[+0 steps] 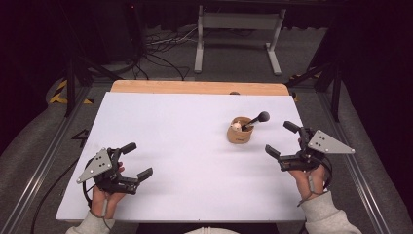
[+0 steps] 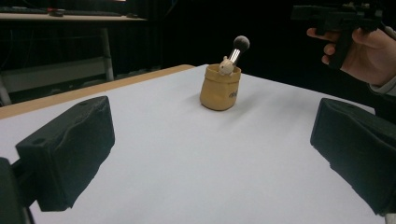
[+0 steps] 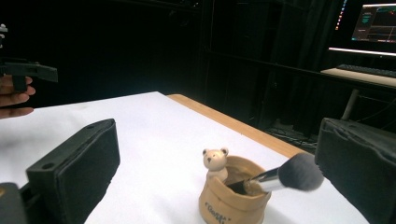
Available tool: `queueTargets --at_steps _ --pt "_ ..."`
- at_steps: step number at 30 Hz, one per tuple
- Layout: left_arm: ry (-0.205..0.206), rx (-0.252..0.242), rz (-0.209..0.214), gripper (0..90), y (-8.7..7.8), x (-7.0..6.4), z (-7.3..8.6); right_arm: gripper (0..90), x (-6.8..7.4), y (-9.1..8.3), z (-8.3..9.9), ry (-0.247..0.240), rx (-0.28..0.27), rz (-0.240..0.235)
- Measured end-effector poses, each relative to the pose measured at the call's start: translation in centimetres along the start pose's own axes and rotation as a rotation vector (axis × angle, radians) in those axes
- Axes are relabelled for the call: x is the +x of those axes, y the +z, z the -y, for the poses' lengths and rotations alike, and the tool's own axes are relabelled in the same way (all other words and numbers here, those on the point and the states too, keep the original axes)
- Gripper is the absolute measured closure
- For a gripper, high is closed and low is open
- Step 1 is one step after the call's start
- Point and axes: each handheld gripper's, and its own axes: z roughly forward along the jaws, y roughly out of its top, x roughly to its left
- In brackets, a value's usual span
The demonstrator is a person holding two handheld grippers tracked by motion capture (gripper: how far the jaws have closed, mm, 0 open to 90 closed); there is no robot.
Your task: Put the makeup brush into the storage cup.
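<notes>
The left gripper (image 1: 139, 159) is over the near left part of the white table (image 1: 185, 146), far to the left of the little brown pot (image 1: 239, 130). A hand (image 1: 108, 197) holds it. Its two black jaws are wide apart and hold nothing.

The little brown pot stands on the table toward the right side. A tiny bear (image 3: 215, 161) peeks over its rim. A makeup brush (image 3: 285, 175) stands in the pot and leans out, with its fluffy dark head up in the air.

The right gripper (image 1: 282, 139) is just to the right of the pot, not touching it. Its jaws are wide apart too, with nothing between them.
</notes>
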Motion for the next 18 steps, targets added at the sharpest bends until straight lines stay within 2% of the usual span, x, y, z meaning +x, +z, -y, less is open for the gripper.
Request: queueTargets --at_steps 8,13,18 --pt "0.005 -0.002 -0.002 0.3 -0.1 -0.1 0.0 0.3 1.6 -0.3 1.8 -0.043 0.019 -0.006" --pt "0.014 0.004 -0.002 0.3 0.0 -0.3 0.1 0.3 2.2 -0.4 2.7 -0.038 0.017 -0.013" --pt "0.003 0.007 0.002 0.2 0.2 -0.6 0.4 0.3 2.8 -0.3 3.7 -0.047 0.020 -0.018"
